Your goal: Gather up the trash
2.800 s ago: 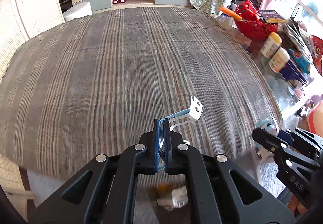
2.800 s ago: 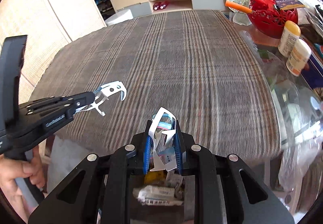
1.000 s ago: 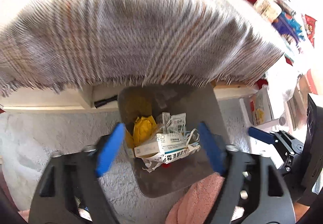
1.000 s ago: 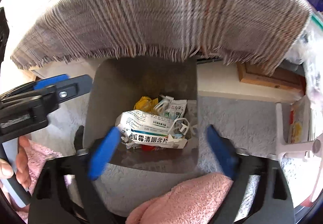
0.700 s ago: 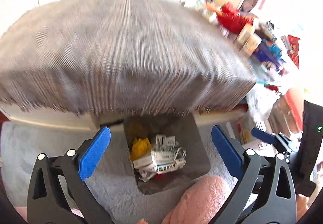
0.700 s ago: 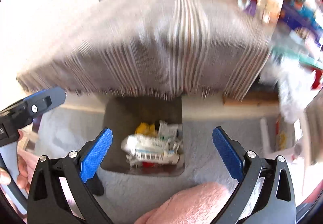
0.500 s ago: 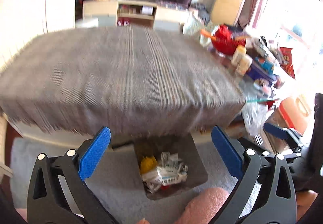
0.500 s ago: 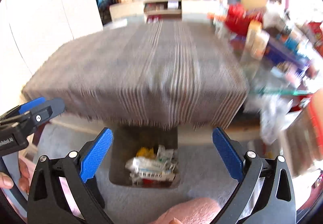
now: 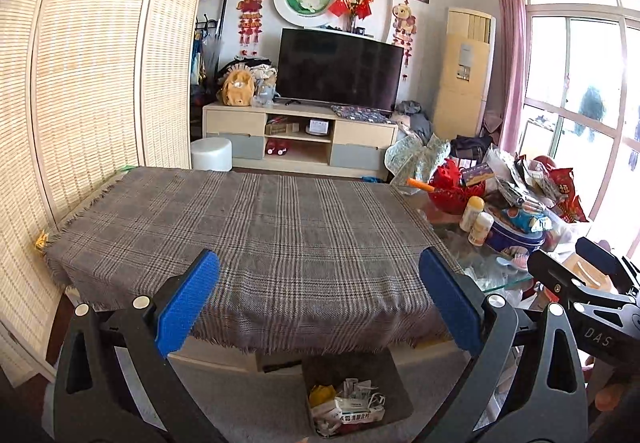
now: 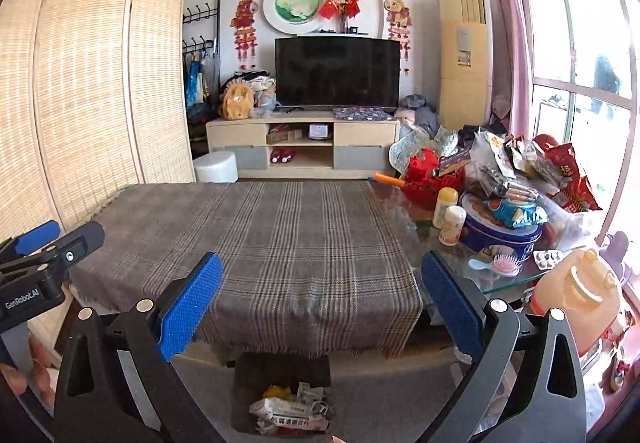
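Observation:
A dark grey trash bin (image 9: 394, 387) stands on the floor in front of the table, holding white wrappers, a medicine box (image 9: 352, 413) and yellow scraps. It also shows in the right wrist view (image 10: 280, 371). My left gripper (image 9: 318, 303) is open wide and empty, held above the bin and facing the plaid cloth (image 9: 260, 235) on the table. My right gripper (image 10: 322, 303) is open wide and empty too, beside the left one. The cloth (image 10: 280, 235) carries nothing.
The right end of the glass table (image 10: 500, 283) is crowded with a red basket (image 10: 424, 179), two bottles (image 10: 452, 225), a blue tin (image 10: 500, 235), snack bags and a pink hairbrush. A woven screen stands left. A TV cabinet (image 9: 300, 139) is at the back.
Both grippers held trash over the table, then opened over the bin and let it drop in. They have since lifted and tilted up from the bin to face the table and room.

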`<state>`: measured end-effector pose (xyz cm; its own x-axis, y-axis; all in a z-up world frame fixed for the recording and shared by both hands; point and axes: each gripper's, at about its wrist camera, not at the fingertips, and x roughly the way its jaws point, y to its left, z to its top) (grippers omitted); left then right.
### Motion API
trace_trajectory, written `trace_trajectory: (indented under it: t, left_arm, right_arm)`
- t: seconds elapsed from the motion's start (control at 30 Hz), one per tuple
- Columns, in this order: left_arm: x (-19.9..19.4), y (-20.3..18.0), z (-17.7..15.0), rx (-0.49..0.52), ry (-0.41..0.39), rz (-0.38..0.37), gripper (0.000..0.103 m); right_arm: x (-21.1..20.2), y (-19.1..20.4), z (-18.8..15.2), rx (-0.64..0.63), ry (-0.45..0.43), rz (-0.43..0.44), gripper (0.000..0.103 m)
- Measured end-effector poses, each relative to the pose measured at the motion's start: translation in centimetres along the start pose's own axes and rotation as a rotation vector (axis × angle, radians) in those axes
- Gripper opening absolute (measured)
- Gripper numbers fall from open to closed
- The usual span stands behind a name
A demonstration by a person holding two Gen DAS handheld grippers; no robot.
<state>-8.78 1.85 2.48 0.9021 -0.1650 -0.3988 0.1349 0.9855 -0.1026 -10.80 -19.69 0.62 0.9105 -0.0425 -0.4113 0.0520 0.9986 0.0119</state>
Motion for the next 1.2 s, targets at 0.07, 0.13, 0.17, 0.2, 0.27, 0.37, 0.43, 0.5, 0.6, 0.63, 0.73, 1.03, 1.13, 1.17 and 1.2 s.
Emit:
trace_trajectory:
  t: [0.07, 0.13, 0.17, 0.2, 0.27, 0.37, 0.43, 0.5, 0.6, 0.63, 0.73, 1.03, 1.13, 1.17, 1.2]
  left_arm:
    - [-1.0, -0.2, 0.4, 0.017, -0.019, 0.012, 0.095]
    - [-1.8, -0.5, 0.6, 0.027, -0.028, 0.008, 0.095]
    - [-2.2, -0.6, 0.7, 0.031, -0.033, 0.008, 0.095]
    - [-2.5, -0.8, 0.7, 0.032, -0.039, 0.006, 0.095]
    - [-3.1, -1.0, 0.8, 0.039, -0.050, 0.006, 0.095]
    - [-3.7, -1.3, 0.9, 0.050, -0.068, 0.015, 0.095]
    - [-4.0, -1.3, 0.8, 0.048, -0.068, 0.014, 0.095]
    - [-4.2, -1.4, 0.8, 0.049, -0.073, 0.008, 0.095]
    - [-4.6, -1.6, 0.8, 0.057, -0.084, 0.007, 0.095]
    - [-4.7, -1.7, 0.8, 0.057, -0.087, 0.007, 0.095]
    - [-4.9, -1.8, 0.9, 0.063, -0.090, 0.004, 0.095]
    - [-5.1, -1.8, 0.9, 0.063, -0.093, 0.010, 0.095]
    - [-5.1, -1.9, 0.8, 0.063, -0.089, -0.001, 0.095]
    - [-5.0, -1.8, 0.8, 0.065, -0.088, -0.001, 0.095]
    - [-5.0, -1.9, 0.7, 0.065, -0.088, 0.000, 0.095]
  right_arm:
    - [-0.7, -0.1, 0.3, 0.003, -0.011, 0.001, 0.100]
    - [-1.3, 0.0, 0.5, 0.007, -0.012, 0.007, 0.100]
    - [-1.6, 0.0, 0.5, 0.006, -0.014, 0.006, 0.100]
    - [-1.9, 0.1, 0.6, 0.001, -0.019, 0.002, 0.100]
    - [-2.6, 0.5, 0.7, -0.014, -0.037, -0.005, 0.100]
    - [-3.5, 0.8, 0.9, -0.032, -0.064, -0.028, 0.100]
    - [-3.9, 0.7, 1.0, -0.029, -0.074, -0.039, 0.100]
    - [-4.1, 0.6, 1.0, -0.023, -0.079, -0.039, 0.100]
    - [-4.4, 0.3, 1.0, -0.017, -0.085, -0.041, 0.100]
    - [-4.5, 0.3, 1.0, -0.015, -0.087, -0.041, 0.100]
    - [-4.9, 0.2, 1.0, -0.013, -0.096, -0.044, 0.100]
    - [-5.4, 0.3, 1.2, -0.001, -0.108, -0.050, 0.100]
    - [-5.3, 0.4, 1.2, -0.002, -0.101, -0.047, 0.100]
    - [-5.3, 0.4, 1.2, -0.002, -0.100, -0.047, 0.100]
    - [-5.3, 0.3, 1.2, -0.001, -0.099, -0.048, 0.100]
